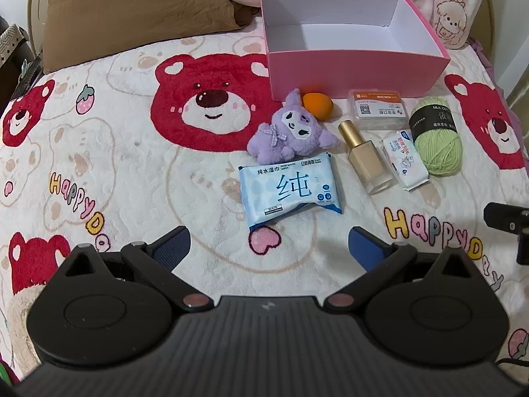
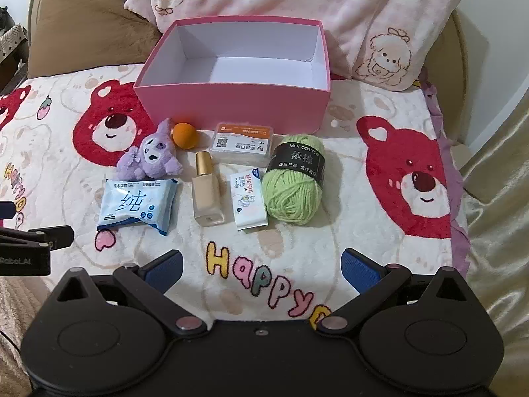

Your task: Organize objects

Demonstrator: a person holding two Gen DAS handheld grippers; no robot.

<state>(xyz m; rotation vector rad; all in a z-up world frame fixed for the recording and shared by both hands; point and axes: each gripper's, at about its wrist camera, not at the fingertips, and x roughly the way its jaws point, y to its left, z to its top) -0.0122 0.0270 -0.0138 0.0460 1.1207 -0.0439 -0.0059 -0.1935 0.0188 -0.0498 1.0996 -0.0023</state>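
Observation:
An empty pink box (image 1: 357, 72) (image 2: 231, 106) stands open on the bear blanket. In front of it lie a purple plush toy (image 1: 292, 130) (image 2: 150, 160), an orange sponge (image 1: 318, 101) (image 2: 183, 135), a clear plastic case (image 1: 378, 107) (image 2: 243, 144), a gold-capped bottle (image 1: 365, 158) (image 2: 206, 192), a small tissue pack (image 1: 405, 160) (image 2: 249, 201), green yarn (image 1: 436, 135) (image 2: 294, 182) and a blue wipes pack (image 1: 291, 190) (image 2: 137, 205). My left gripper (image 1: 269, 248) is open and empty, just short of the wipes pack. My right gripper (image 2: 261, 269) is open and empty, short of the bottle and tissue pack.
A brown pillow (image 1: 132, 10) (image 2: 86, 23) lies at the back left. A pink printed pillow (image 2: 330, 6) lies behind the box. The blanket's right edge (image 2: 459, 198) drops off beside beige fabric. The other gripper shows at the frame edge in each view (image 1: 509, 228) (image 2: 33, 244).

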